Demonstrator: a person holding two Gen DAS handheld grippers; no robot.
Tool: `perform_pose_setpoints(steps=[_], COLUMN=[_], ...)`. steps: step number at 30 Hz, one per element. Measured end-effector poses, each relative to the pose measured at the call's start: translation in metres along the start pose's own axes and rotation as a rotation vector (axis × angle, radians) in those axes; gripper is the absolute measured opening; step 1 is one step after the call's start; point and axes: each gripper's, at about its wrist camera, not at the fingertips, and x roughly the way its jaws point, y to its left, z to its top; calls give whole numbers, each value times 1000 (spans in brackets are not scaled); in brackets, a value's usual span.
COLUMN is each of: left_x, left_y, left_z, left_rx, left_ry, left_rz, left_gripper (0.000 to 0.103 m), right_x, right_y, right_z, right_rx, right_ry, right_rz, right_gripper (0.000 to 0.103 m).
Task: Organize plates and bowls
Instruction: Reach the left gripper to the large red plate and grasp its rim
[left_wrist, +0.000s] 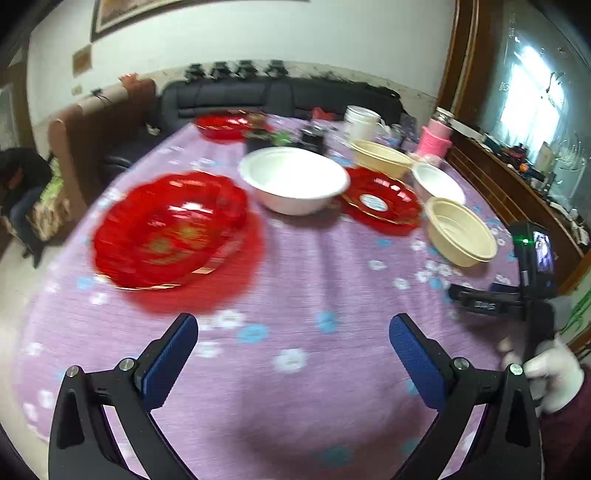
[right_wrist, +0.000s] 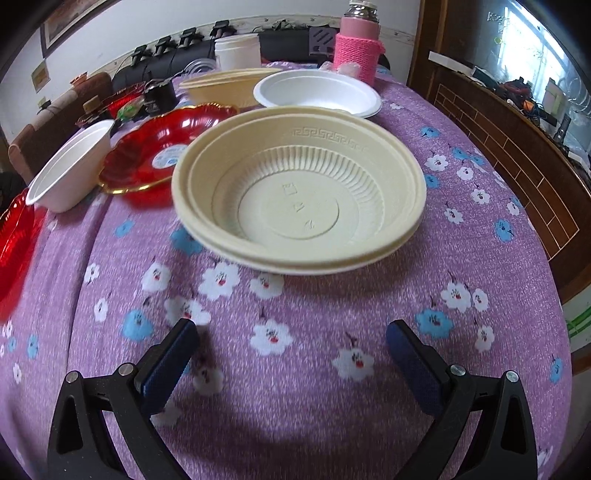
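Observation:
My left gripper (left_wrist: 293, 326) hangs open over the purple flowered tablecloth (left_wrist: 295, 280), with nothing between its blue pads. Ahead to its left lies a red scalloped plate (left_wrist: 170, 230). Beyond stand a large white bowl (left_wrist: 293, 179), a smaller red plate (left_wrist: 380, 199), a small white bowl (left_wrist: 437, 182) and two cream bowls (left_wrist: 460, 230) (left_wrist: 380, 157). My right gripper (right_wrist: 293, 330) is open too, just short of a cream ribbed bowl (right_wrist: 299, 188). Behind that bowl are a white bowl (right_wrist: 317, 92), another cream bowl (right_wrist: 225, 85), a red plate (right_wrist: 162, 147) and a white bowl (right_wrist: 72, 170) at left.
A pink knit-covered flask (right_wrist: 358, 44), a white jar (right_wrist: 236, 50) and small clutter (left_wrist: 314, 134) stand at the table's far end. A third red plate (left_wrist: 225, 125) lies far back. A dark sofa (left_wrist: 280, 94) sits behind; a wooden cabinet (right_wrist: 517, 147) runs along the right. A gloved hand (left_wrist: 554, 373) holds the other gripper.

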Motion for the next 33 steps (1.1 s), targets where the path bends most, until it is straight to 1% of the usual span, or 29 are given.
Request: perform_pose_setpoints(steps=[2, 4, 5, 6, 7, 8, 9, 10, 11, 13, 14, 15, 16, 17, 18, 20, 21, 22, 23, 24, 26, 29, 30, 33], left_x=[-14, -27, -30, -31, -33, -35, -35, -35, -34, -27, -24, -20, -16, -10, -1, 10, 16, 24, 30, 35, 51, 75, 87, 115], left_y=[23, 53, 68, 76, 89, 96, 107, 114, 122, 143, 152, 161, 172, 180, 188, 199, 204, 209, 215, 223, 238, 250, 253, 253], left_z=[-1, -1, 0, 0, 2, 2, 6, 9, 13, 25, 30, 35, 40, 44, 49, 53, 56, 61, 65, 70, 81, 89, 90, 90], left_rx=[-44, -105, -125, -134, -149, -154, -154, -155, -161, -188, -198, -207, -211, -214, -225, -246, -249, -265, -290, -321, -365, -391, -396, -402], left_ry=[-30, -66, -86, -95, -109, -114, -113, -105, -90, -52, -48, -57, -64, -47, -14, 12, 36, 67, 82, 84, 93, 125, 140, 191], left_rz=[13, 20, 21, 34, 62, 78, 92, 96, 101, 123, 122, 105, 67, 32, 22, 50, 79, 102, 99, 73, 35, 29, 28, 1], left_gripper=[103, 103, 103, 103, 103, 103, 103, 103, 103, 103, 103, 103, 103, 103, 103, 103, 103, 103, 103, 103, 103, 102, 100, 77], right_x=[-7, -28, -42, -64, -80, -92, -104, -108, -107, -99, -94, -90, -86, -81, -74, -65, -60, -56, -50, -44, -34, -26, -21, -6], right_y=[0, 0, 2, 7, 13, 19, 28, 33, 49, 78, 94, 107, 122, 135, 153, 178, 191, 202, 211, 222, 232, 247, 251, 263], right_z=[0, -1, -1, 1, 2, 5, 9, 12, 20, 30, 33, 36, 39, 42, 46, 50, 53, 56, 59, 62, 66, 70, 71, 74], right_rx=[-14, -11, -16, -23, -23, -20, -14, -13, -28, -78, -104, -125, -145, -160, -176, -187, -195, -200, -204, -206, -201, -195, -193, -185], right_ry=[21, -35, -80, -153, -212, -252, -286, -286, -254, -209, -192, -177, -159, -143, -122, -102, -87, -78, -66, -50, -26, -7, 0, 29], right_rz=[0, -1, 7, 31, 61, 93, 163, 203, 247, 288, 311, 330, 355, 384, 426, 456, 476, 492, 502, 504, 516, 513, 516, 502], right_gripper=[102, 102, 102, 102, 102, 102, 102, 102, 102, 102, 101, 98, 98, 98, 96, 93, 91, 90, 85, 81, 80, 75, 72, 68])
